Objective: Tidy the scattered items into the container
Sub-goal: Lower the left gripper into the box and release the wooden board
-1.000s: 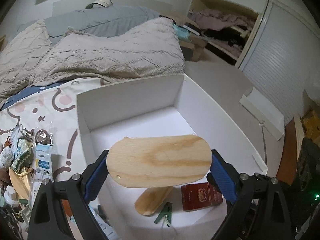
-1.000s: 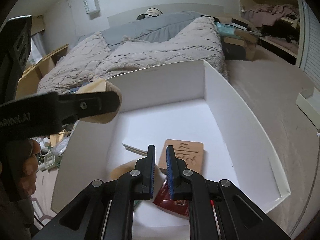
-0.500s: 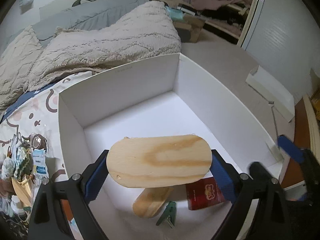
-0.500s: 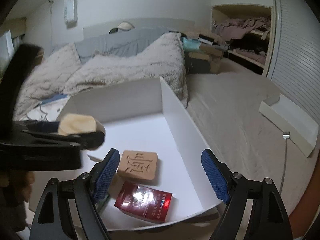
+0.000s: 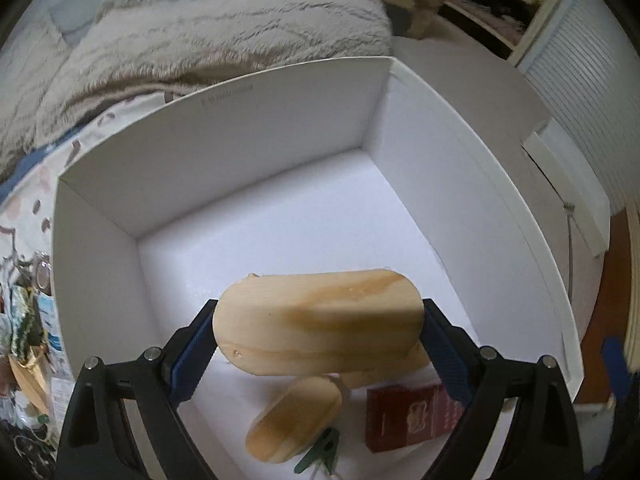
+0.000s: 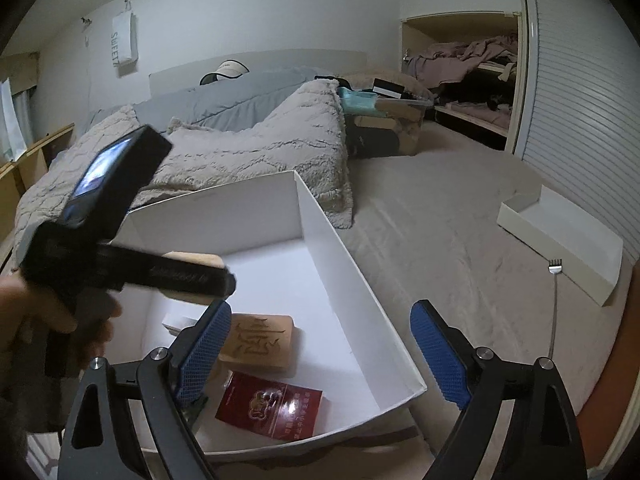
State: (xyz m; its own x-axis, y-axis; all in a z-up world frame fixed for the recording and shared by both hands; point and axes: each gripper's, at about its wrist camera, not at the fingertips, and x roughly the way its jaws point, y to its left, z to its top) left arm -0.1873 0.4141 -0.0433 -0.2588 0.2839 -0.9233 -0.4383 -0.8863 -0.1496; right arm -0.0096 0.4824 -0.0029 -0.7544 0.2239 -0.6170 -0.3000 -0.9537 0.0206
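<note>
My left gripper (image 5: 318,334) is shut on an oval wooden board (image 5: 318,322) and holds it over the inside of the white box (image 5: 224,120). In the box lie a second oval wooden piece (image 5: 294,420), a red packet (image 5: 408,416) and a green clip (image 5: 318,456). My right gripper (image 6: 320,356) is open and empty above the box's near right corner (image 6: 360,300). The right wrist view shows the left gripper (image 6: 188,276) with the board, a carved wooden block (image 6: 260,344) and the red packet (image 6: 272,410).
Several small scattered items (image 5: 28,320) lie on the patterned sheet left of the box. A fluffy beige blanket (image 6: 248,152) lies behind it. A white box lid (image 6: 560,236) and a thin metal fork-like tool (image 6: 554,304) lie on the bed to the right.
My left gripper has carried the wooden board forward and lower into the box. My right gripper opened, pulled back and swung right of the box.
</note>
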